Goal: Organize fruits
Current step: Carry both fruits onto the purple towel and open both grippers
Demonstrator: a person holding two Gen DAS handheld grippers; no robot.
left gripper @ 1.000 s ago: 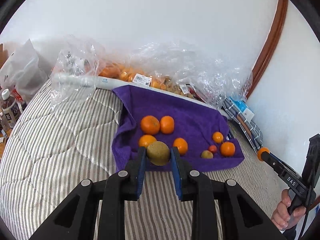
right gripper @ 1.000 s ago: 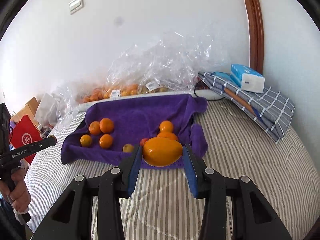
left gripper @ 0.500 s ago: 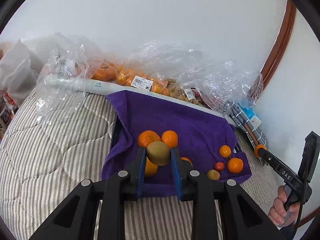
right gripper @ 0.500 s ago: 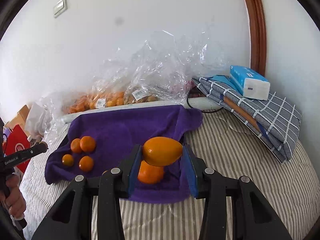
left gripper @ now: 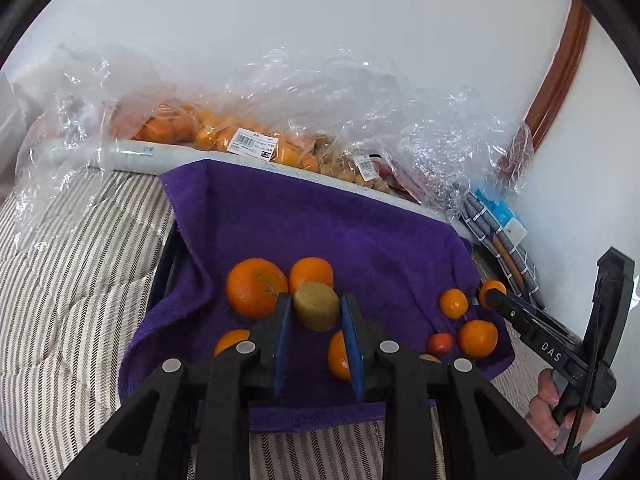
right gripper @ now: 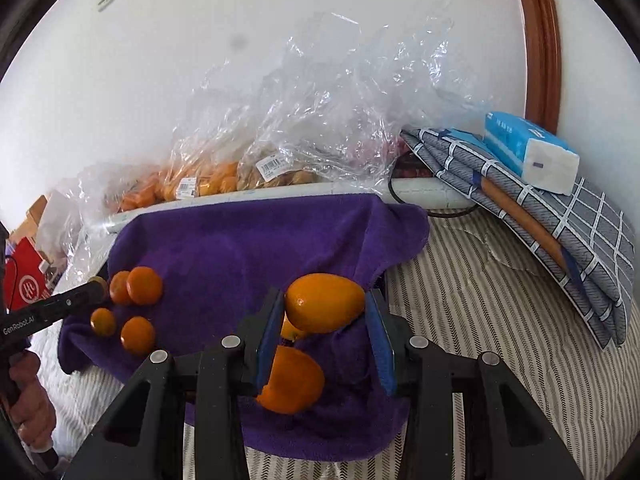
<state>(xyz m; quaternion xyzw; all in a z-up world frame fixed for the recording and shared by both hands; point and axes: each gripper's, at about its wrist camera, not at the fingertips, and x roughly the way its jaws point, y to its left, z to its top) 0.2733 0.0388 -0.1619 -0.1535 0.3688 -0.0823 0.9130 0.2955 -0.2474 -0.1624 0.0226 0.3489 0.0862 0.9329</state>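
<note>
A purple towel (left gripper: 320,224) lies on the striped bed with several oranges on it. My left gripper (left gripper: 316,308) is shut on a brown kiwi (left gripper: 316,306) and holds it above the towel's front left, beside two large oranges (left gripper: 256,288). My right gripper (right gripper: 325,310) is shut on an oval orange mango (right gripper: 325,308) above the towel (right gripper: 248,248) at its right side, over an orange (right gripper: 294,380). Small oranges (left gripper: 476,338) and a red fruit (left gripper: 439,343) lie at the right; the right gripper's finger (left gripper: 520,320) shows there.
Clear plastic bags of fruit (left gripper: 248,140) line the wall behind the towel. A folded grey checked cloth (right gripper: 540,204) with a blue tissue pack (right gripper: 528,152) sits at the right. A red bag (right gripper: 24,280) stands at the far left.
Both grippers have moved forward over the towel with their fruit still held; the towel and oranges now look closer and lower in both views.
</note>
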